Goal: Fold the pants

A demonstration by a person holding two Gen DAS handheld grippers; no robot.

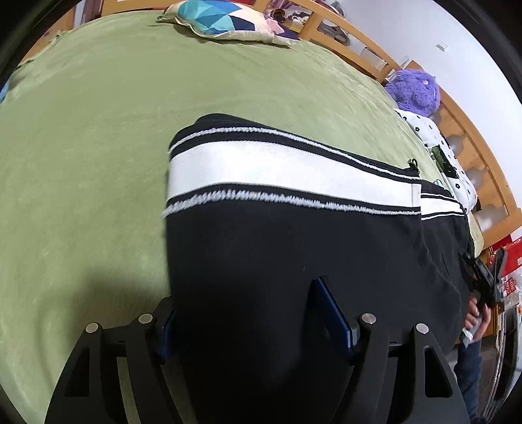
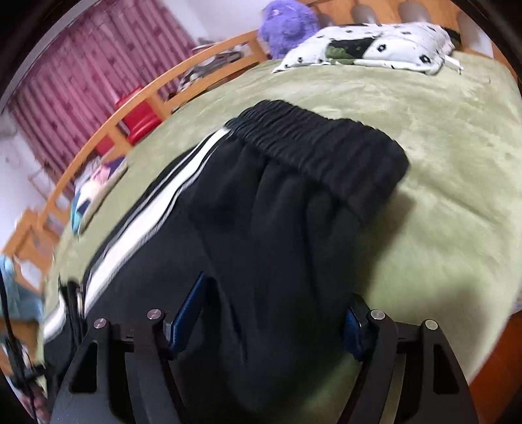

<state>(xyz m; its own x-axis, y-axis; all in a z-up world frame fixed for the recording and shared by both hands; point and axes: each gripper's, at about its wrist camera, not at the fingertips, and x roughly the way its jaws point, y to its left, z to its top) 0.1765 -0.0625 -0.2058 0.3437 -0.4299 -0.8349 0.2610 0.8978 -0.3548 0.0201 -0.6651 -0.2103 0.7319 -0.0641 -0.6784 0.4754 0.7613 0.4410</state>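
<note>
Black pants (image 1: 293,248) with a white side stripe (image 1: 277,173) lie on the green bed cover (image 1: 81,156). My left gripper (image 1: 251,313) is open just over the black fabric near the leg end, its fingers straddling the cloth. In the right wrist view the pants (image 2: 293,212) show their gathered elastic waistband (image 2: 319,143) at the far end. My right gripper (image 2: 270,313) is open over the cloth below the waistband, with fabric between its blue pads (image 2: 189,310). The other gripper and a hand show at the right edge of the left wrist view (image 1: 483,293).
A blue patterned pillow (image 1: 215,18) lies at the far end of the bed. A purple plush toy (image 1: 414,89) and a white flowered pillow (image 2: 368,45) sit by the wooden bed rail (image 1: 473,130). Red curtains (image 2: 81,81) hang behind the rail.
</note>
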